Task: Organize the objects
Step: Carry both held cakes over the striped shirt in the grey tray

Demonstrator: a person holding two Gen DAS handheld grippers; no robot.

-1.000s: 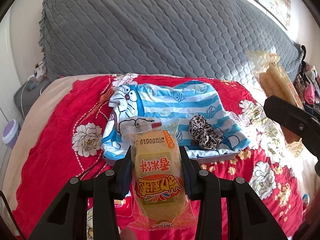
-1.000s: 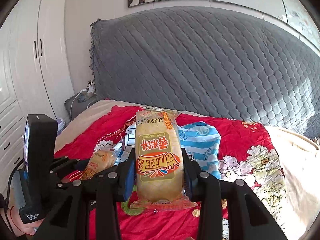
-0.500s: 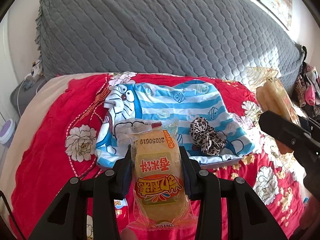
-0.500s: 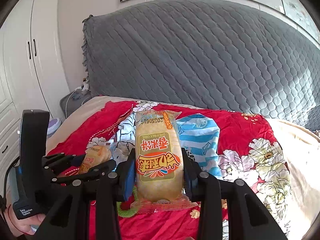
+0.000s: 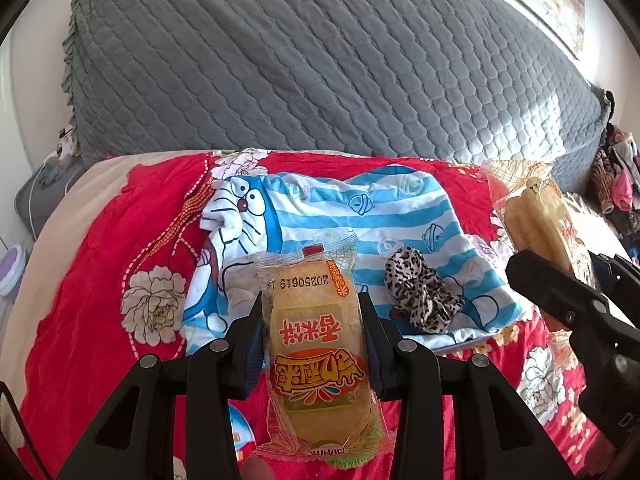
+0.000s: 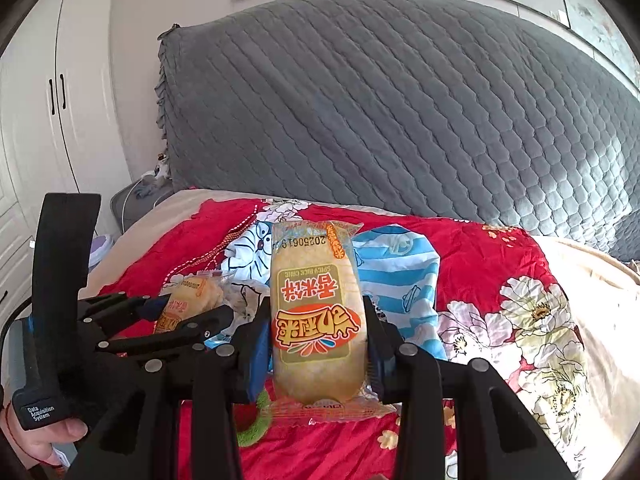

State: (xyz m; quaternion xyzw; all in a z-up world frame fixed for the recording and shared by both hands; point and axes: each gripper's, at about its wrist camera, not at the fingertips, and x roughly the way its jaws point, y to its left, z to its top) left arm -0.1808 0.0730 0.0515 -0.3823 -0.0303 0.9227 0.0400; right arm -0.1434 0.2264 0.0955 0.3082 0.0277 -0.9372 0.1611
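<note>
My left gripper (image 5: 312,344) is shut on a yellow rice-cake snack packet (image 5: 316,340) with orange lettering, held upright above the red floral bedspread (image 5: 92,280). An identical snack packet (image 6: 318,312) stands in my right gripper (image 6: 316,344), which is shut on it. Each gripper appears in the other's view: the right gripper's packet (image 5: 536,220) at the right edge of the left wrist view, the left gripper's packet (image 6: 188,300) at the lower left of the right wrist view. Beyond both packets lies a blue-and-white striped cartoon cloth (image 5: 360,216), and a leopard-print scrunchie (image 5: 420,296) rests on it.
A grey quilted headboard (image 5: 320,72) rises behind the bed. White wardrobe doors (image 6: 40,112) and a grey bedside stand (image 6: 132,196) are to the left. A green ring (image 6: 252,424) lies on the bedspread under the right gripper. Clothes (image 5: 616,184) pile at the far right. A hand (image 6: 48,440) grips the left handle.
Both grippers have drifted forward and slightly down over the bed with their packets still held. The striped cloth and scrunchie look nearer; the right gripper's packet sits lower in the left wrist view.
</note>
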